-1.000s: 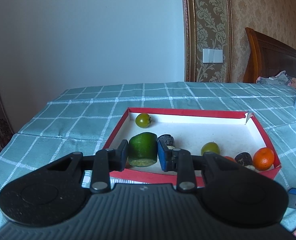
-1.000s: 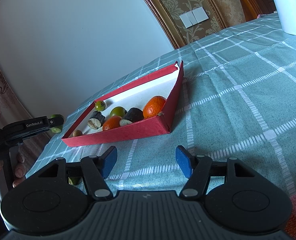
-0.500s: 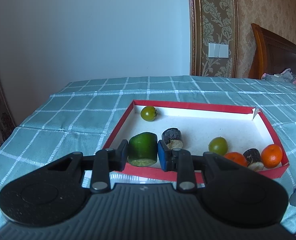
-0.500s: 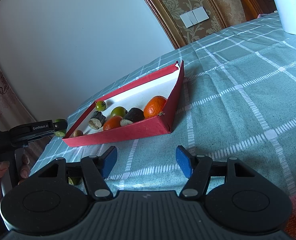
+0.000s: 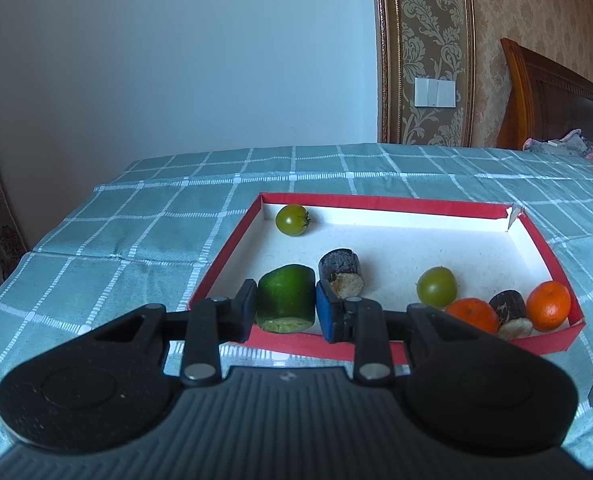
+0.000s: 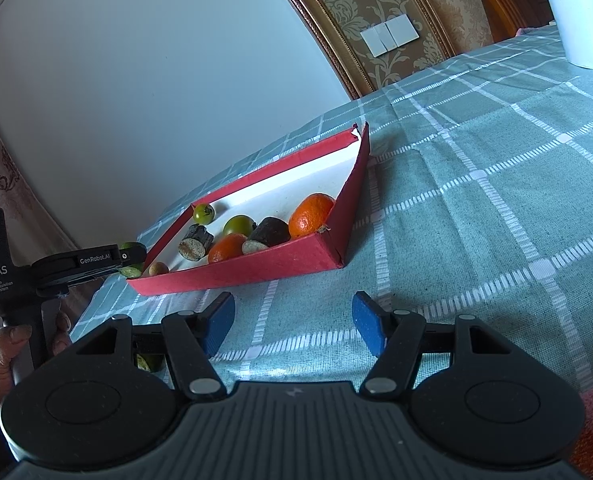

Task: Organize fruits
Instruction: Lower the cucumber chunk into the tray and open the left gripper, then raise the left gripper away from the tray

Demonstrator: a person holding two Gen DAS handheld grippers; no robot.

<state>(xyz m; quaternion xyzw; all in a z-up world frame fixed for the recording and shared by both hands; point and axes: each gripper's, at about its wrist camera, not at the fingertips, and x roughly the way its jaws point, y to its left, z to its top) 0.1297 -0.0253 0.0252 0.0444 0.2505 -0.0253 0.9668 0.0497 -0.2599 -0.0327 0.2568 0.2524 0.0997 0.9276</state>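
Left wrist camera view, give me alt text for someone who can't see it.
The left gripper is shut on a cut green cucumber piece at the near edge of a red tray on a teal checked tablecloth. The tray holds two green tomatoes, two oranges and two dark cut pieces.

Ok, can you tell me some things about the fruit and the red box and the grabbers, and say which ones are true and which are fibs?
1. The left gripper is squeezing a green cucumber chunk. True.
2. The right gripper holds an orange. False: its jaws stand apart with nothing between them, above the checked tablecloth.
3. Two oranges lie in the red box. True.
4. The red box holds only oranges. False: green tomatoes and dark chunks lie in it too.
5. The tablecloth is plain white. False: it is teal with white lines.
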